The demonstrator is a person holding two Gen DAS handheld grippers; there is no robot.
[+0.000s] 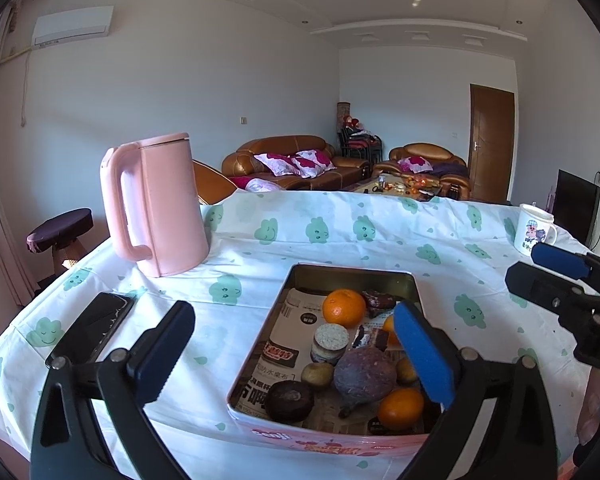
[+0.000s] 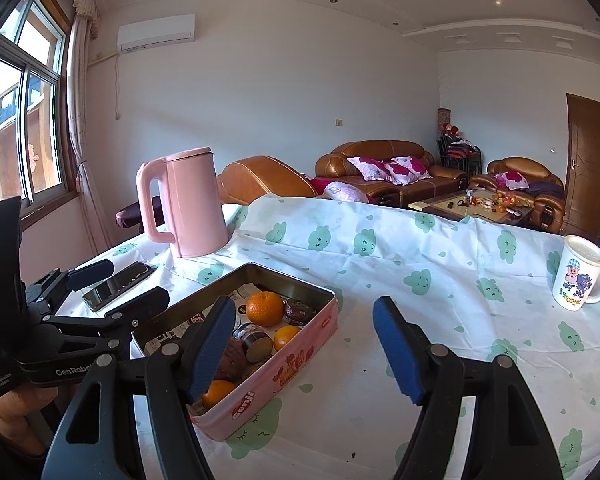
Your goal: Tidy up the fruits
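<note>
Both claws, left claw (image 1: 294, 354) and right claw (image 2: 314, 354), hover apart and empty at the table's (image 2: 440, 280) near edge. The fruit (image 1: 342, 307) lies in the tin (image 2: 300, 360) there. Any grasp wants centred, gentle closing, since round fruit rolls.

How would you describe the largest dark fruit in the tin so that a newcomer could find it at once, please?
Start at the pink kettle on the table; the open pink tin lies nearer the camera, to its right. Among the fruit, towards the tin's near end, lies the dark fruit: dull purple-brown, the biggest piece, with a stubby stem, unlike the bright oranges around it.
</note>
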